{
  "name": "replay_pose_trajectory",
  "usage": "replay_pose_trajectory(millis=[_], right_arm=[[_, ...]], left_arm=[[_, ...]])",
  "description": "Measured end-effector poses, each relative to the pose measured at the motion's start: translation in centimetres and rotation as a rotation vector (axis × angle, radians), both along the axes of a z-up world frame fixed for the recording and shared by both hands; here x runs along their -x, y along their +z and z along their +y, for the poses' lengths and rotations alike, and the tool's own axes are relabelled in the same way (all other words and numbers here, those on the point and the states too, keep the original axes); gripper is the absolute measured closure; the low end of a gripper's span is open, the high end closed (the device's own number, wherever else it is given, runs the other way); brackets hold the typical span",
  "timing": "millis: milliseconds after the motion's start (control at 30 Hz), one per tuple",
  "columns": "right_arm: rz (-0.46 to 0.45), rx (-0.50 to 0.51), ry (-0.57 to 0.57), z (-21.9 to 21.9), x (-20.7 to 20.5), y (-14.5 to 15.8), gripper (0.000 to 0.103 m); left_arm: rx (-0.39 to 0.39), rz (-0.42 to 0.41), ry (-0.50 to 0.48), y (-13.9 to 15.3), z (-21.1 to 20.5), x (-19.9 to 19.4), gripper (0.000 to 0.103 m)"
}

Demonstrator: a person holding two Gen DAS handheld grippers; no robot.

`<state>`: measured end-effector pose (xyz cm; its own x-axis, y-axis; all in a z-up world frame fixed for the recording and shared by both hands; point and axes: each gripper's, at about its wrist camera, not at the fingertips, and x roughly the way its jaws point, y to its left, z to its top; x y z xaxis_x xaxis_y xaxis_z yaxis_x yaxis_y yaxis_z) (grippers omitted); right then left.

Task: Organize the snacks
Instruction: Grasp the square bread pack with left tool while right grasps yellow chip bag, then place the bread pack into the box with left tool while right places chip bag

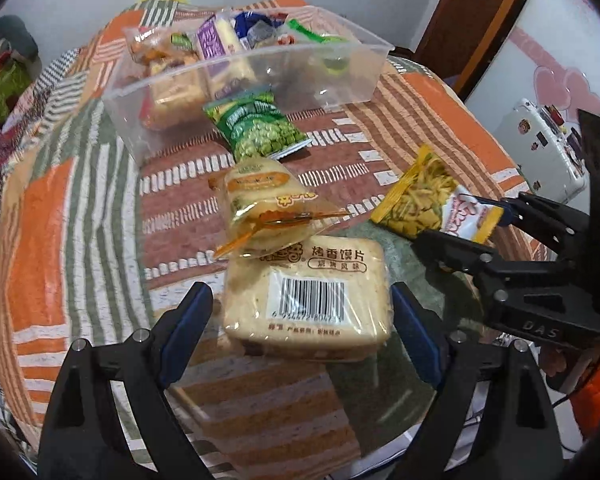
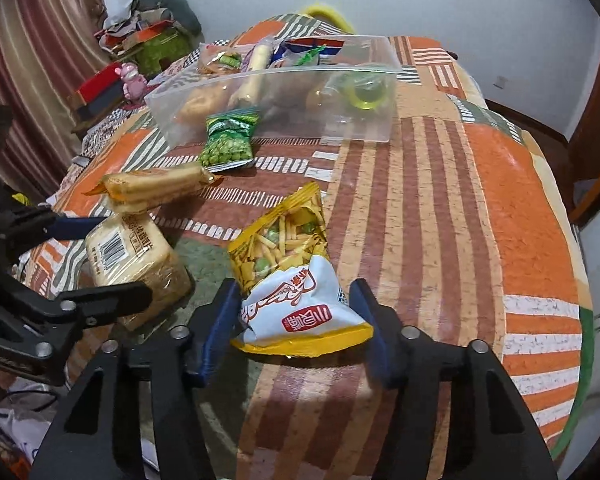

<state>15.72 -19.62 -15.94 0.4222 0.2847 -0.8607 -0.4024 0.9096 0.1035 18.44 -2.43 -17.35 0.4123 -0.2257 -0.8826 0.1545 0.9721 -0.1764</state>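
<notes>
Blue-padded left gripper (image 1: 302,312) wide, straddling bread pack (image 1: 308,304); right gripper (image 2: 296,316) straddling yellow pouch (image 2: 288,264).

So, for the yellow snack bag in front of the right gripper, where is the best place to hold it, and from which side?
Grip the white lower half of the yellow snack bag across its width, coming from its near sealed end, as the right gripper now does. The bag lies flat on the tablecloth, pointing lengthwise away, and this end probably fits between the open fingers.
</notes>
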Motion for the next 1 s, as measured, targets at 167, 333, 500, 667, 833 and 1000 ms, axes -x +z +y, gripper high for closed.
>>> replay_pose_trajectory(millis=[167,333,500,667,833,1000], right_arm=[[-0.002,-0.019,-0.009,-0.3,-0.1,0.2,0.063],[0.006,-0.046,-0.026,-0.7,-0.2,0.4,0.066],[0.001,-0.059,-0.031,-0.9,-0.2,0.9,0.069],[-0.021,-0.081,-0.036,-1.1,-0.4,2.1,0.077],[-0.051,-0.086,-0.038,-1.0,-0.8,2.9,0.077],[-0.082,-0.098,-0.036,-0.9,-1.3,4.1,0.078]], left_arm=[[0.021,-0.028,0.004,-0.7,-0.3,-0.5,0.016],[0.042,-0.058,0.013,-0.7,-0.4,-0.8,0.022],[0.052,-0.078,0.03,0.1,-0.2,-0.8,0.023],[0.078,-0.136,0.053,2.3,0.5,-0.7,0.023],[0.072,-0.2,0.066,4.6,1.0,-0.4,0.023],[0.074,-0.25,0.079,6.7,1.8,-0.3,0.023]])
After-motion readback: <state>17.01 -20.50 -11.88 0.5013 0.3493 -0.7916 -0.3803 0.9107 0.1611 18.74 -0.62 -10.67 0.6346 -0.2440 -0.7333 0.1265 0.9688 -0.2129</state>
